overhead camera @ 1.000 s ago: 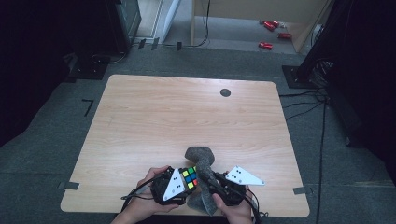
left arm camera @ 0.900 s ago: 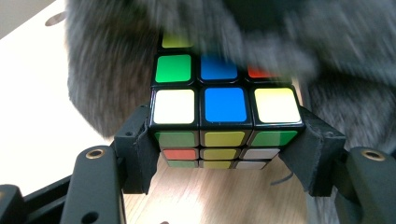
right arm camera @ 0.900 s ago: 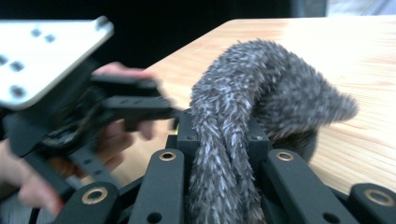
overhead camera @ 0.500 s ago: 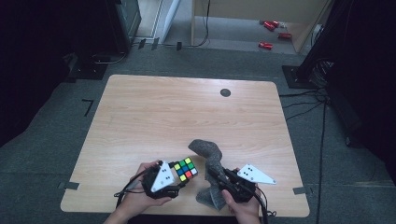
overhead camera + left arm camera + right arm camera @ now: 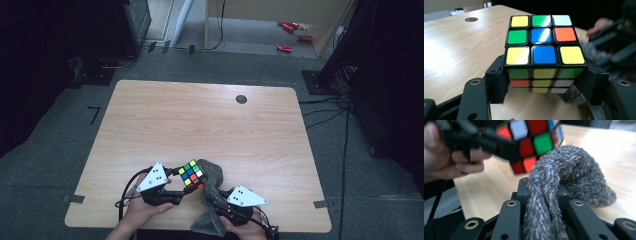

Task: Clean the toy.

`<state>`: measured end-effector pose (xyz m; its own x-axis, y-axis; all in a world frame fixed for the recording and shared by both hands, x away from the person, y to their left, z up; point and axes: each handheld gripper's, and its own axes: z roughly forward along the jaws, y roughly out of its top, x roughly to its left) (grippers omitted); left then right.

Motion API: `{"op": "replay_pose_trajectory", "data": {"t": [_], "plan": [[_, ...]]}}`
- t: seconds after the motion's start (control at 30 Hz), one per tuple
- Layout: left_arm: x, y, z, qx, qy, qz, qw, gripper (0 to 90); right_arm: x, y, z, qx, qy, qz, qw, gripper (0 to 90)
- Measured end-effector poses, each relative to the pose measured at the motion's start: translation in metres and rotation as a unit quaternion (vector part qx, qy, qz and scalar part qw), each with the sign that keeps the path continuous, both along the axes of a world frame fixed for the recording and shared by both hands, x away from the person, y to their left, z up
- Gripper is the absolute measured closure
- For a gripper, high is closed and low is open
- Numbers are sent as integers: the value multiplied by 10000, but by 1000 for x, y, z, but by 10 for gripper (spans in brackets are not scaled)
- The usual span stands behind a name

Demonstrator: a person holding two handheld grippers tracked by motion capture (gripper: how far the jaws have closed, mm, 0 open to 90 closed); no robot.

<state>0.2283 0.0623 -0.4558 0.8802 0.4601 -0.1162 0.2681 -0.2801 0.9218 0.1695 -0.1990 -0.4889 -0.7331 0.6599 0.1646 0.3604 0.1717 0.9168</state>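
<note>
A grey fuzzy cloth (image 5: 544, 202) is pinched between the near-shut jaws of the right gripper (image 5: 220, 200), its free bulk bunched on the table (image 5: 210, 120) ahead. Just beyond and to the left, a puzzle cube (image 5: 544, 52) is clamped by the left gripper (image 5: 182, 192), raised off the wood at the near edge. Cube and cloth lie nearly touching, the cloth just right of the cube.

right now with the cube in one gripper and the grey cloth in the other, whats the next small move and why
Probably bring the cloth up against the cube's side and wipe. The left gripper clamps the cube just above the table, and the right gripper pinches the cloth right beside it, so a short sweep would rub a face.
</note>
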Motion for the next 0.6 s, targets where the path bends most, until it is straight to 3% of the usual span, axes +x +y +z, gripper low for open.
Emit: {"op": "replay_pose_trajectory", "data": {"t": [0.07,0.2,0.27,0.3,0.37,0.43,0.53,0.6], "plan": [[0,-1,2,-170,85,-67,9998,352,0,4,-3,-82,73,40,9999,740],[-3,-6,2,-234,170,-217,9993,352,-1,9,-5,-167,34,100,9998,741],[-5,-10,1,-189,155,-280,9993,353,-3,7,-1,-142,-210,-145,9996,746],[-5,-10,0,-216,178,-301,9992,353,-3,7,-1,-142,-210,-145,9996,746],[-4,-10,0,-247,219,-307,9990,353,0,-3,1,-31,-241,-545,9982,749],[-4,-11,-1,-218,249,-323,9989,352,2,-5,0,-11,-180,-636,9978,749],[-5,-15,-2,-229,295,-366,9986,353,1,-1,-1,-59,-172,-536,9984,747],[-5,-16,-2,-263,305,-380,9985,352,-4,10,-3,-148,-133,-226,9995,744]]}}
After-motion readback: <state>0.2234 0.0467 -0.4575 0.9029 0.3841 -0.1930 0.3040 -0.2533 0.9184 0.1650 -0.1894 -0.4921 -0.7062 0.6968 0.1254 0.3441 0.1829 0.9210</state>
